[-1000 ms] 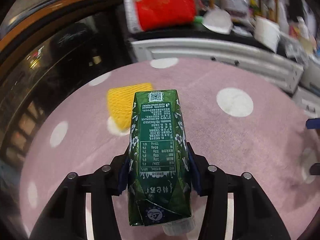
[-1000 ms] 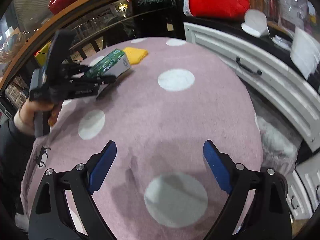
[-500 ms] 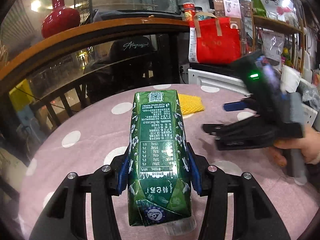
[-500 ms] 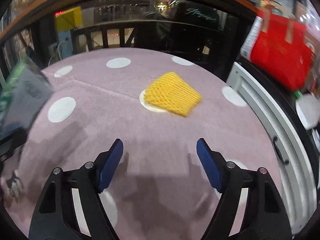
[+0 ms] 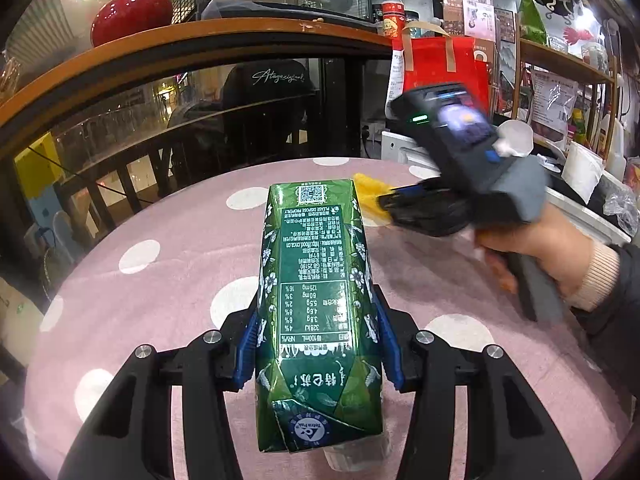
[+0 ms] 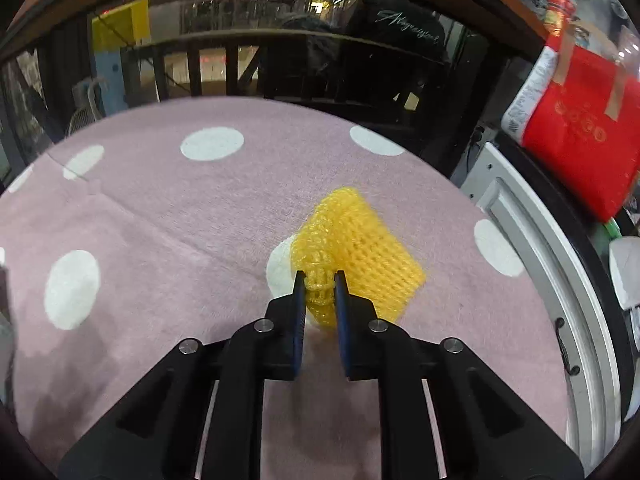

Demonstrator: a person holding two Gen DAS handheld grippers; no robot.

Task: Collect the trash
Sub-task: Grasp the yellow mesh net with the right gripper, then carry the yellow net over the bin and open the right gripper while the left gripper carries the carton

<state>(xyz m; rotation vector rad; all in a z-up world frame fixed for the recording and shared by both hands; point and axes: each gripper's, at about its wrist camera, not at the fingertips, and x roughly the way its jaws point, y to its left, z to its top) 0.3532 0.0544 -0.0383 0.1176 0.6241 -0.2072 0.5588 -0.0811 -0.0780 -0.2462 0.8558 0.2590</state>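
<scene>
Lengthwise, the green carton [image 5: 320,312] lies along the left gripper [image 5: 318,344], its long axis running from six o'clock up toward twelve o'clock in the left wrist view, the folded end with a clear cap nearest the camera and the flat end with the QR code pointing away over the table. Both blue pads [image 5: 247,350] press against its two long sides, so the left tongs pinch the carton and carry it above the pink polka-dot tablecloth [image 5: 160,280]. At about two o'clock from the carton's far end, the right gripper [image 5: 404,200], blurred and held in the person's right hand [image 5: 540,248], reaches toward the yellow foam net [image 5: 368,192], only a corner of which shows past the carton. From the right wrist view, the right gripper [image 6: 320,284] has its tongs drawn nearly together, nipping the bunched near corner of the yellow foam net [image 6: 360,248]; the rest of the net fans out toward one o'clock, lying partly over a white dot on the tablecloth [image 6: 180,220]. Beyond the table edge at twelve o'clock stands a dark glass railing [image 6: 280,64] with a wooden top rail, on which a red vase [image 5: 130,8] sits at eleven o'clock in the left wrist view. A red bag [image 6: 580,140] rests at two o'clock, above a white drawer cabinet [image 6: 540,240] that hugs the table's right edge.
</scene>
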